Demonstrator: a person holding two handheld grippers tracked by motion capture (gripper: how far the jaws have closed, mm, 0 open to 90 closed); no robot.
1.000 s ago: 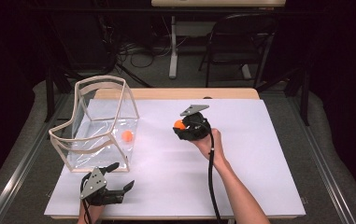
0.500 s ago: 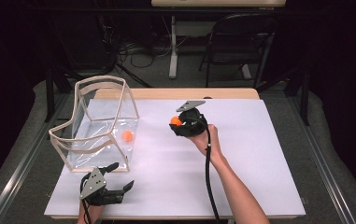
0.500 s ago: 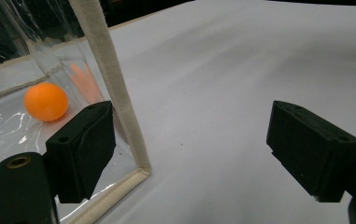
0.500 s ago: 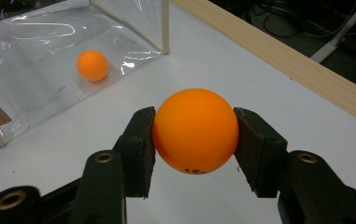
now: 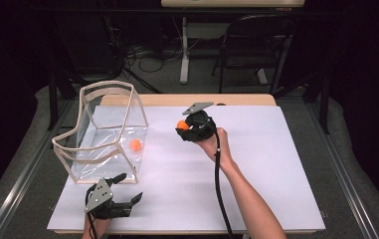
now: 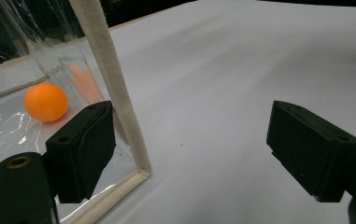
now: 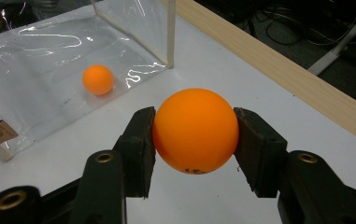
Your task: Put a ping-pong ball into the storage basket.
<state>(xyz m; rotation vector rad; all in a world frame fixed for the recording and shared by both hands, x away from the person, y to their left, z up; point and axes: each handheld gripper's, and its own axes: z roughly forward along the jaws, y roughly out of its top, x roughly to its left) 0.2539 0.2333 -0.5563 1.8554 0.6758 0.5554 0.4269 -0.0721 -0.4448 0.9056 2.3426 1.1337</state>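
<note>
My right tool [image 5: 186, 128] clenched on orange ball [image 7: 195, 130], above the white surface [image 5: 276, 164] beside clear bag [image 5: 108, 130] | my left tool [image 5: 127, 188] released, at bag's corner | second ball [image 5: 136, 145] inside bag.

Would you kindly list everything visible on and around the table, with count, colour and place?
held ball: 1, orange, between the right gripper's pads.
loose ball: 1, orange, on the floor of the clear bag.
clear bag: 1, transparent with cream edging, standing open at the table's left.
table: 1, white top with wooden far edge.
chair: 1, dark, beyond the table.
left gripper: 1, black, open, near the bag's front corner.
right gripper: 1, black, closed on the held ball, above mid-table.
</note>
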